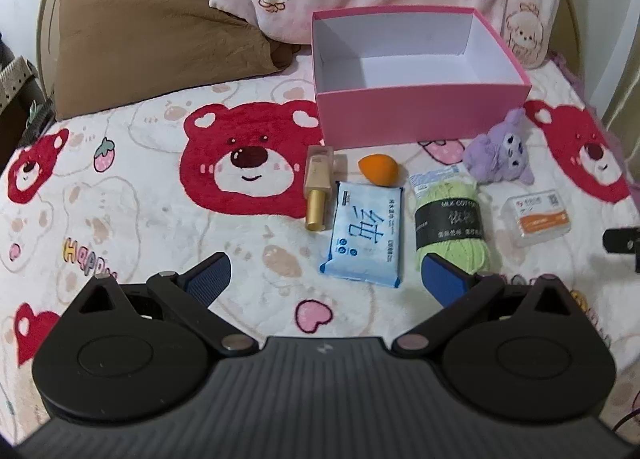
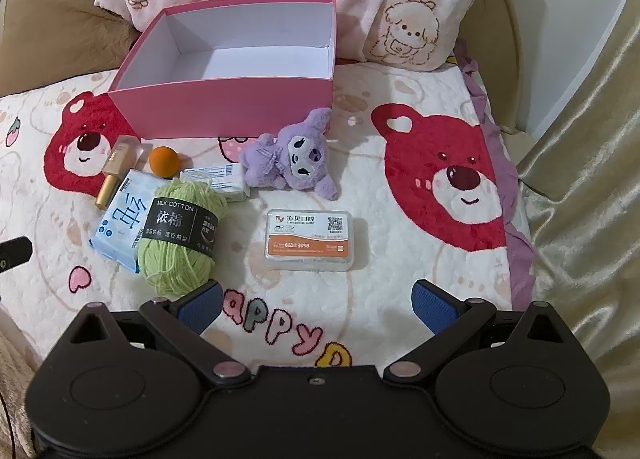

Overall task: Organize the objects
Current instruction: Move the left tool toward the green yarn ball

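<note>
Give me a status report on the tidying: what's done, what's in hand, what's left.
Done: nothing yet; the pink box has nothing inside it. In hand: nothing; the left claw and right claw are both open above the blanket. Left: the gold bottle, orange sponge, blue packet, green yarn, purple plush toy, clear plastic case and the small white packet behind the yarn.

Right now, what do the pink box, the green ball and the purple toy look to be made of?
Pink box: likely matte cardboard, with thin flat walls, white inside. Green ball: soft wound yarn; its band reads "MILK COTTON". Purple toy: fuzzy plush fabric, probably stuffed.
</note>
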`<state>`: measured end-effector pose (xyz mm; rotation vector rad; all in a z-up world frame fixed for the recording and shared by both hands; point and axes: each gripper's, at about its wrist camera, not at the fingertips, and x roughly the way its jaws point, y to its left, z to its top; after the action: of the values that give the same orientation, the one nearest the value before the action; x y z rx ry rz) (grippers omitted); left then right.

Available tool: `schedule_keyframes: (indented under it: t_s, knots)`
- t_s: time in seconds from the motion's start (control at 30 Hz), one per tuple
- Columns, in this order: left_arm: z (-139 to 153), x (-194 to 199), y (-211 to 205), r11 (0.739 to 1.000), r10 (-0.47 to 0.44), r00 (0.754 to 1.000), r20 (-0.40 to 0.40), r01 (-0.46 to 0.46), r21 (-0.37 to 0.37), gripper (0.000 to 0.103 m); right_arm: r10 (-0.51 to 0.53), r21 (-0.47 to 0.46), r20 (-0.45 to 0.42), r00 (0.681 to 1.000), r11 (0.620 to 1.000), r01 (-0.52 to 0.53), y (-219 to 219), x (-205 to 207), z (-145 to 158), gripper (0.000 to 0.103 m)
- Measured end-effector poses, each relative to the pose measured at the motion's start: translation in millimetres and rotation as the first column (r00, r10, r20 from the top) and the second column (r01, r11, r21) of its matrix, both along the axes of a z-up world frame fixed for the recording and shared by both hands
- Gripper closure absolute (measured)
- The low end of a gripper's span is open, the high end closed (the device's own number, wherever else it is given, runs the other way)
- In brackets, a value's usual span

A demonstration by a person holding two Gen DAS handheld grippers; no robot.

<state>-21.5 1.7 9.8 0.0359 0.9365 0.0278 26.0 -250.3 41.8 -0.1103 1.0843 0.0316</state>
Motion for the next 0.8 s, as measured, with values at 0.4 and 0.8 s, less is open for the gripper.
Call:
schedule_keyframes:
  t_s: [0.4, 0.8]
  knots:
    - [4, 1, 10, 0.996, 0.066, 0.997, 0.025, -0.064, -0.065, 0.003, 0.01, 0.011, 0.027, 1.0, 1.0, -0.011, -1, 3, 0, 0.002]
    - [18, -6, 16, 0.986, 0.114, 0.989, 0.093, -0.101, -0.13, 0.002, 0.037, 0.035, 0.037, 0.999, 0.999, -0.038, 7, 2, -7, 0.003]
